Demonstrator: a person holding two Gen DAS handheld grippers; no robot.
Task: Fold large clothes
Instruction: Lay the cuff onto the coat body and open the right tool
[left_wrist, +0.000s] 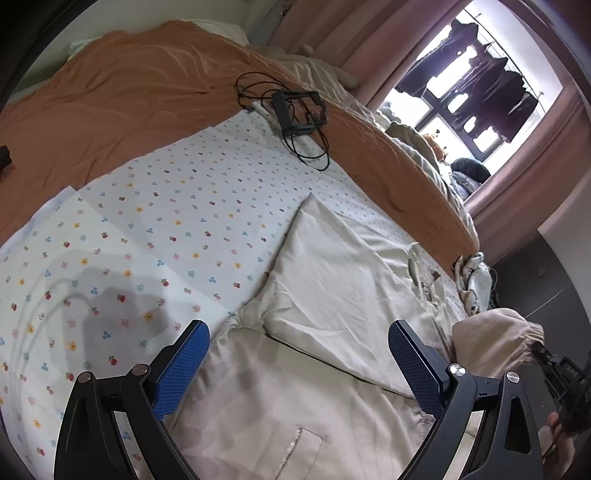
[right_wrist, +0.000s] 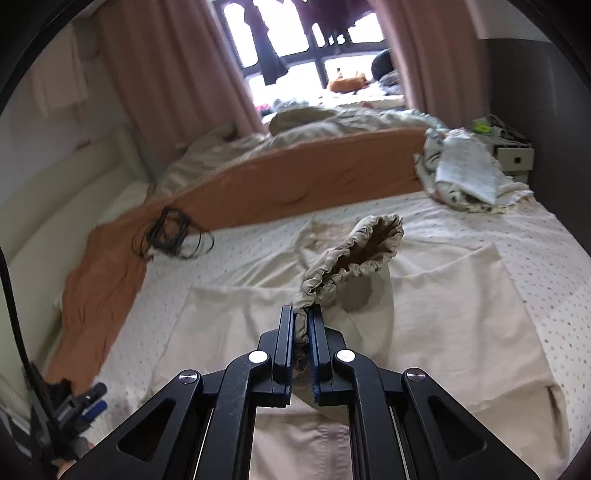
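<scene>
On the left, the left hand-held gripper (left_wrist: 299, 363) is held wide open above the beige garment (left_wrist: 332, 280), which is spread on the bed (left_wrist: 110, 258). On the right, the elastic cuff (right_wrist: 354, 254) is pinched shut in the right hand-held gripper (right_wrist: 303, 332) and raised. The sleeve is best carried across flat, while the body is pinned down.

Cable tangle (left_wrist: 295, 122) on far bedsheet (left_wrist: 147, 221)

hidden: part of the elastic cuff (right_wrist: 354, 247) between the right gripper (right_wrist: 303, 325) pads | cut off: beige jacket (left_wrist: 325, 266) at bottom edge | blurred: black cables (right_wrist: 173, 236)
</scene>
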